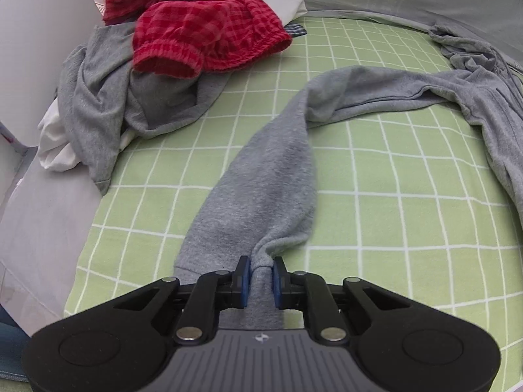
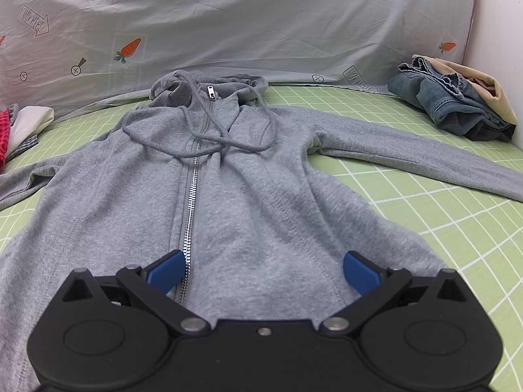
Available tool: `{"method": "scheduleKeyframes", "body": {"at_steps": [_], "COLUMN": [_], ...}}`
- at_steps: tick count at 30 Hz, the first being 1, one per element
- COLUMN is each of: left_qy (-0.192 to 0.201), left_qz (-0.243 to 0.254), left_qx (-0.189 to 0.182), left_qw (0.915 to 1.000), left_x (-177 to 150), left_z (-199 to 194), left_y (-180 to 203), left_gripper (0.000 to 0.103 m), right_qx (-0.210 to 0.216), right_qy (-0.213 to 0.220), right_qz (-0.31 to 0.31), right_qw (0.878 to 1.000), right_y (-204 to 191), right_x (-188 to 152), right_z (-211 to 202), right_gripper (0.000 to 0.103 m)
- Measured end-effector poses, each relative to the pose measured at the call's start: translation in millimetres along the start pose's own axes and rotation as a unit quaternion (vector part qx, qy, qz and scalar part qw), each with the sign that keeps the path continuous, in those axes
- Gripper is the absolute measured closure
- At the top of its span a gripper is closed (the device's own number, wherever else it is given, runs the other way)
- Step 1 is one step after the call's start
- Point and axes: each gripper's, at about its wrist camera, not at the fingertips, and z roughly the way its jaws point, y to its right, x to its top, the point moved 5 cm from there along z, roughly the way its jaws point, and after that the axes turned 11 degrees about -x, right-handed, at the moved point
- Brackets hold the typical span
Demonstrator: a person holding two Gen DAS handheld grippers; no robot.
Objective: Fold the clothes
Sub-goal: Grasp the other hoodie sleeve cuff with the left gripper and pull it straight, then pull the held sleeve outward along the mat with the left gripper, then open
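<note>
The bed, under a green checked sheet, carries everything. Spread face up across it lies the grey hoodie, zipped, hood toward the far quilt, body running straight away from the right hand-held gripper. That gripper hovers over the hem with its jaws wide apart and nothing between them; the zip passes just inside its left pad.

The hoodie's left sleeve is the part that matters. Its long axis runs from the shoulder at the far right of the left wrist view, bends, then comes down toward the left hand-held gripper, which is clamped on the cuff, cloth bunched between the blue pads. So the left hand is the one at that sleeve, and the body lies ahead and to its right; a fold would likely carry the cuff that way, across onto the chest.

The other sleeve stretches out to the right, untouched and well apart from either gripper.

Beside the held sleeve, to the left, sits a heap with a red checked garment on top. Folded jeans rest at the far right.
</note>
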Motion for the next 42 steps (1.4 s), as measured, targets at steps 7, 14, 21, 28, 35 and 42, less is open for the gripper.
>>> {"method": "scheduleKeyframes", "body": {"at_steps": [7,14,21,28,35,42], "left_qy": [0.005,0.055,0.084,0.129,0.159,0.109], "left_qz": [-0.045,-0.079,-0.145,-0.158,-0.155,-0.115], "left_qx": [0.068,0.091,0.066,0.081,0.086,0.074], "left_qw": [0.9967,0.9911,0.9837,0.9755,0.9713,0.9846], "left_x": [-3.8,14.0,20.8,45.0,61.8,28.5], "left_z": [-5.3,-27.1,-31.5,-40.2,-50.6,-37.7], "left_y": [-63.3,-76.4,-88.4,-93.5,-91.7,-74.6], "left_gripper": [0.087,0.087,0.086,0.085,0.085,0.085], "right_qx": [0.000,0.000,-0.001,-0.001,-0.001,0.001], "right_qy": [0.000,0.000,-0.001,0.000,0.000,0.000], "right_qz": [0.001,0.001,0.003,0.003,0.004,0.003], "right_qw": [1.000,1.000,1.000,1.000,1.000,1.000], "right_y": [-0.5,0.2,-0.5,-0.3,-0.2,0.3], "right_x": [0.2,0.3,0.0,-0.2,0.0,0.1], "right_z": [0.5,0.6,1.0,0.6,0.4,0.9], "right_gripper": [0.000,0.000,0.000,0.000,0.000,0.000]}}
